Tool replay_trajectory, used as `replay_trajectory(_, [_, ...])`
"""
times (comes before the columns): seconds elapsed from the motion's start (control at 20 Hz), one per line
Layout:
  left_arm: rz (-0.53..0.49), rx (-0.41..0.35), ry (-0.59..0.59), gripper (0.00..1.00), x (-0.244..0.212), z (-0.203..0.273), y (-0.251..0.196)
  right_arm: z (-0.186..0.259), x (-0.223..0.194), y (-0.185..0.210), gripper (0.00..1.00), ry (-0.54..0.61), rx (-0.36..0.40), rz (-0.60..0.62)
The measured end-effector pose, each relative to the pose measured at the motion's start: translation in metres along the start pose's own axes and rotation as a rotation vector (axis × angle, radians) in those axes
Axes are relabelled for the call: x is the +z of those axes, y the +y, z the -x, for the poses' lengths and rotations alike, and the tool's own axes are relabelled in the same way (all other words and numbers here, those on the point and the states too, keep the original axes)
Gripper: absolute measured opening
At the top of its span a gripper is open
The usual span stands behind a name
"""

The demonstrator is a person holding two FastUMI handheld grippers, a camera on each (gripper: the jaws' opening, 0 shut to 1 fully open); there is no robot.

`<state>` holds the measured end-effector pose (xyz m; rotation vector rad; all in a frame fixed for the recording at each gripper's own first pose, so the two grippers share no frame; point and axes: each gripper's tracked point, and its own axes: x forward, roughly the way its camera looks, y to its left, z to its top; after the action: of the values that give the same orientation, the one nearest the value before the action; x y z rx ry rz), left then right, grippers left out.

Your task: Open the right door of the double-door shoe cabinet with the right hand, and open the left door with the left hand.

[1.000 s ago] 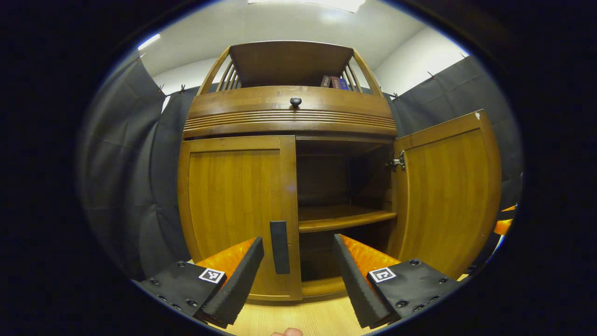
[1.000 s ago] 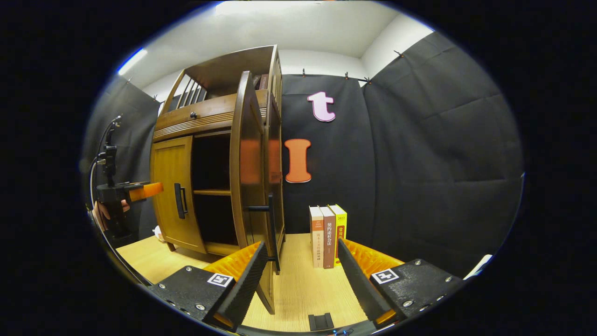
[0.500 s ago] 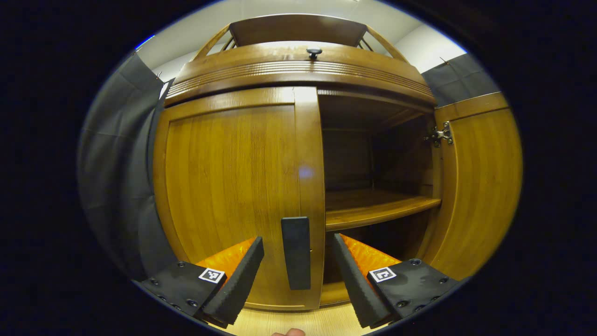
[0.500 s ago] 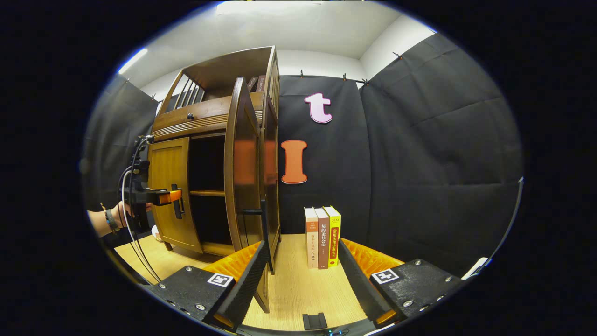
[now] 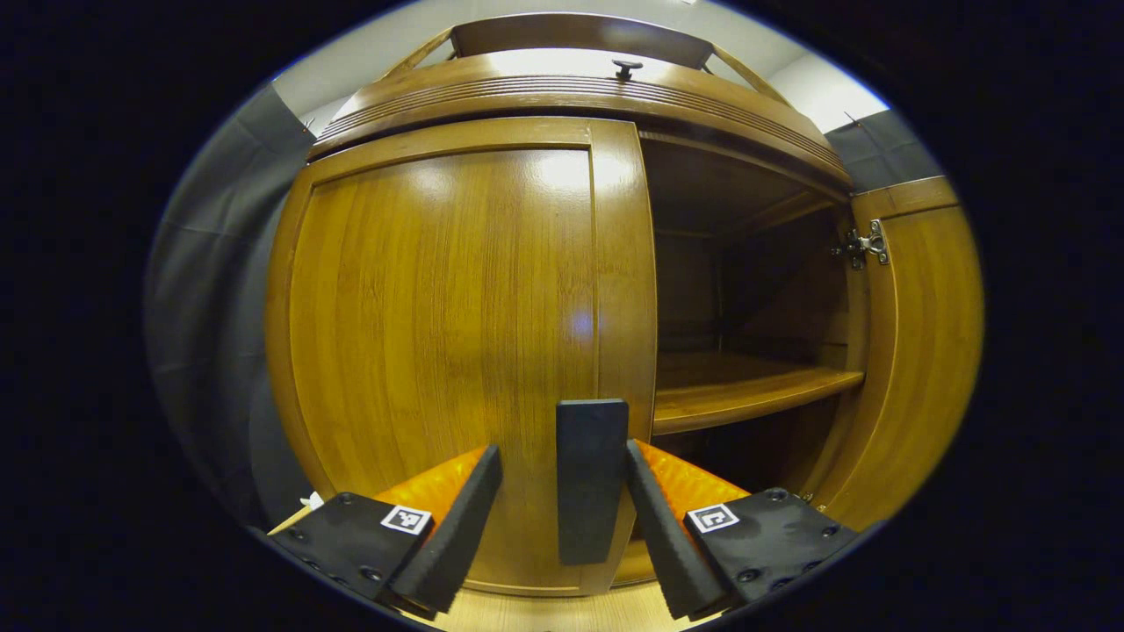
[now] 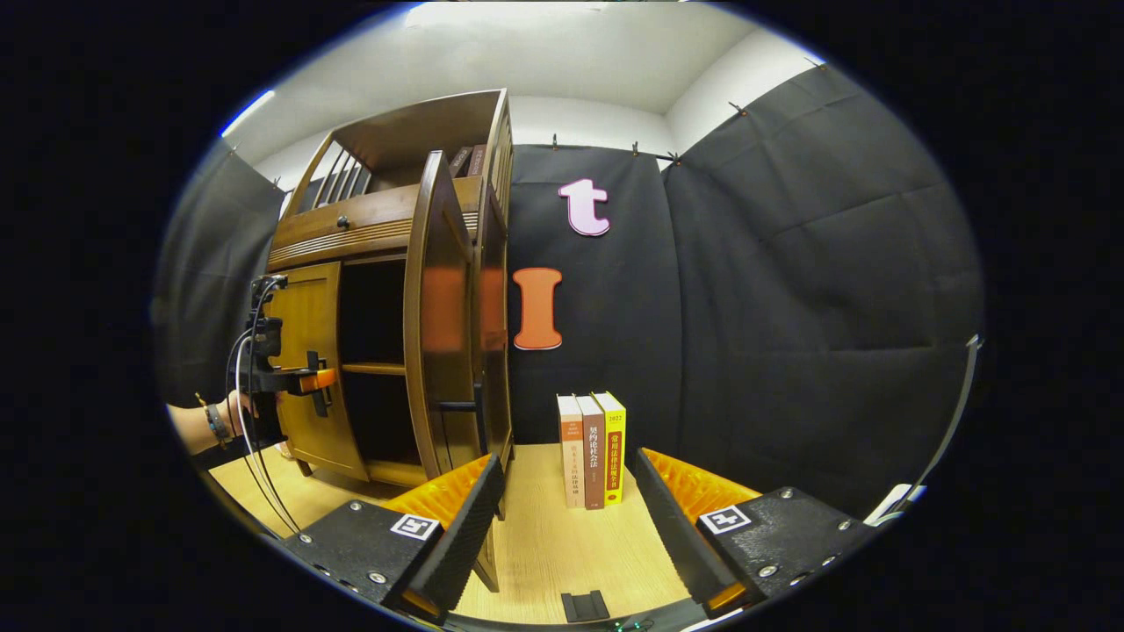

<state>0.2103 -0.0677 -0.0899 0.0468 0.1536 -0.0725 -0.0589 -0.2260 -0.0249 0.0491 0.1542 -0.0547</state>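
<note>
Already the right door of the shoe cabinet stands swung wide, so what remains, by my reading, is the left door, which sits closed and flush with the cabinet front. In the left gripper view the left gripper is pushed up close to that door with its fingers spread apart, and the door's dark bar handle stands upright in the gap between them. The handle lies nearer the right-hand finger, seemingly just beside it, while the other finger stands off with a strip of door panel showing between; neither finger clearly presses on the bar. That straddling placement makes sense as the set-up for a pinch: with the bar between the fingers, closing them would give a hold to pull the door outward on its hinge side.

Beyond the right-hand finger the open half of the cabinet shows a bare inner shelf and the metal hinge of the opened door.

In the right gripper view the right gripper hangs back from the cabinet with its fingers apart and nothing between them but wooden floor; the opened door's edge is ahead of its left-hand finger, and a row of three books stands ahead between the fingers. Off to the far left there, a hand holds the left gripper at the closed door's handle. The right gripper probably waits clear so the left door can swing freely.
</note>
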Motion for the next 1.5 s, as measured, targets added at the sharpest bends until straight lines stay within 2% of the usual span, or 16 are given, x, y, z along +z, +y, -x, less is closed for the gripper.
replay_trajectory(0.15, [-0.006, -0.035, 0.000, 0.69, 0.000, 0.000, -0.010, 0.001, 0.002, 0.005, 0.92, -0.013, -0.002, -0.009])
replay_trajectory(0.25, [-0.036, -0.023, 0.013, 0.56, -0.003, -0.001, -0.010, 0.001, -0.001, 0.008, 0.92, -0.006, -0.001, -0.020])
replay_trajectory(0.4, [-0.003, -0.024, -0.003, 0.37, -0.001, -0.001, -0.010, 0.003, -0.005, 0.008, 0.92, 0.003, -0.004, -0.006])
replay_trajectory(0.65, [-0.002, -0.027, 0.007, 0.29, -0.002, 0.008, -0.010, 0.009, -0.008, 0.017, 0.92, 0.008, 0.001, -0.007])
replay_trajectory(0.95, [-0.020, -0.047, 0.021, 0.30, -0.001, 0.049, -0.004, 0.015, -0.011, 0.025, 0.92, 0.021, 0.004, -0.004])
replay_trajectory(1.2, [-0.019, -0.013, 0.038, 0.30, 0.001, 0.096, 0.010, 0.011, -0.010, 0.033, 0.92, 0.016, 0.005, -0.020])
replay_trajectory(1.5, [-0.010, 0.055, 0.049, 0.31, 0.003, 0.148, 0.042, 0.005, -0.012, 0.027, 0.92, 0.017, -0.017, 0.026])
